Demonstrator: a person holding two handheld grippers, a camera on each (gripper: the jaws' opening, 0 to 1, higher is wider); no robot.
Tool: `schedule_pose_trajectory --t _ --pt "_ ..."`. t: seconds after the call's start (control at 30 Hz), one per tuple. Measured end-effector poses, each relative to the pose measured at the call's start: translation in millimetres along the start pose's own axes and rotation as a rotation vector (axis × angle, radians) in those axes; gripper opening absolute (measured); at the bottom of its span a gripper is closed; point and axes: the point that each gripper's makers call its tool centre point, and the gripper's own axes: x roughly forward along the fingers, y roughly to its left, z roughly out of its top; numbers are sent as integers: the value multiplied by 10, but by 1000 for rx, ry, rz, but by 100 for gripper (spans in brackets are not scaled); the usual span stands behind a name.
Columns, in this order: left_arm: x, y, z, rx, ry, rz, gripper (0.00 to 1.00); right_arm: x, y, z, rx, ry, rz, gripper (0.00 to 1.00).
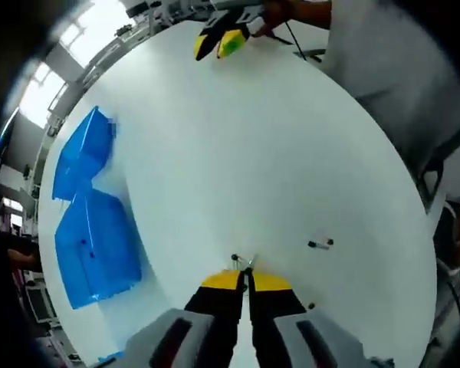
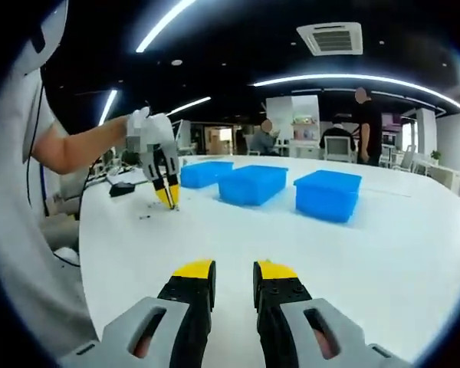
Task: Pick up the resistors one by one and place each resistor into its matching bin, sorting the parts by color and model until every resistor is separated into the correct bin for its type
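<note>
My left gripper (image 1: 246,274) has its yellow-tipped jaws pressed together on a small resistor (image 1: 243,260), whose dark body and thin leads stick out just past the tips at table level. In the right gripper view, a hand holds that left gripper (image 2: 170,201) tip-down on the white table (image 2: 383,253). A second resistor (image 1: 320,244) lies loose to the right, and a small part (image 2: 144,217) sits beside the left gripper. My right gripper (image 2: 234,272) hovers open over the table with nothing between its jaws; it also appears far across the table (image 1: 215,49).
Three blue lidded bins (image 2: 205,172) (image 2: 253,184) (image 2: 327,194) stand in a row on the table; two of them (image 1: 84,153) (image 1: 96,245) lie left of my left gripper. A tiny dark part (image 1: 310,307) lies near the jaws. People sit and stand in the background.
</note>
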Motion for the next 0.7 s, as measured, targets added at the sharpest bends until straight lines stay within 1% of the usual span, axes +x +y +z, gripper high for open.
schedule_pose_trajectory --t 0.1,0.2,0.23,0.33,0.43,0.5,0.53,0.6,0.67,0.7 --pt "6 -3 -1 8 18 -24 6 -1 7 -36 -5 8 1 22" --pt "9 -22 -16 -12 18 -45 4 6 15 -53 2 7 3 22" --pt "-1 -4 -19 -16 10 -37 4 6 15 -51 4 5 2 22" --pt "-10 -26 -10 -61 -50 -35 4 -5 6 -22 7 -7 0 22" --pt "-29 -78 -45 -85 -63 -28 4 -25 -21 -18 2 -10 -3 22" --pt "-37 -121 -41 -134 -66 -19 5 -40 -49 -32 1 -9 -6 22" --pt "-42 -139 -34 -187 -68 -11 8 -44 -61 -43 3 -7 -8 22" --pt "-47 -167 10 -373 -80 -4 11 -47 -79 -59 6 -2 -12 22" --pt "-61 -174 68 -544 -124 22 12 -53 -78 -52 1 -5 -11 22" --pt "-70 -181 94 -650 -148 35 12 -61 -77 -43 1 -10 -10 22"
